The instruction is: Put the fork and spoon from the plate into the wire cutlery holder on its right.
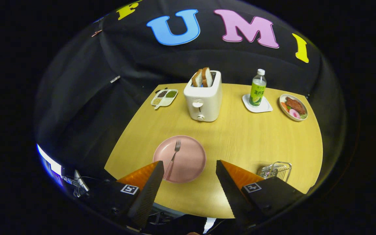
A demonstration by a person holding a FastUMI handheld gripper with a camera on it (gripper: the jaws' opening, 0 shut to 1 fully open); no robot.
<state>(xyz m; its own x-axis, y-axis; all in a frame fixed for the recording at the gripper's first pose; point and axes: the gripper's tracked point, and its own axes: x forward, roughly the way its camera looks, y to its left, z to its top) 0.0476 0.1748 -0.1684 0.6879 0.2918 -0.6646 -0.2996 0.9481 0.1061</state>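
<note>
Yellow wooden tabletop [240,140] carries a round pink plate [188,163] with a slim metal fork [173,156] on it, tines pointing away, handle toward the left finger. Gripper [189,169] hangs above with fingers spread wide and empty; the wire cutlery holder [277,170] sits right of the plate, just beyond the right finger.

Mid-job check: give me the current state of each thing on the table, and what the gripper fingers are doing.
gripper: open, fingers spread, holding nothing, above the table's near edge.
fork: lying on the pink plate, tines pointing away, untouched.
wire cutlery holder: upright, right of the plate; contents cannot be told.
toaster: bread slices sticking up from its slot.
bottle: upright, capped, on a white coaster.
</note>
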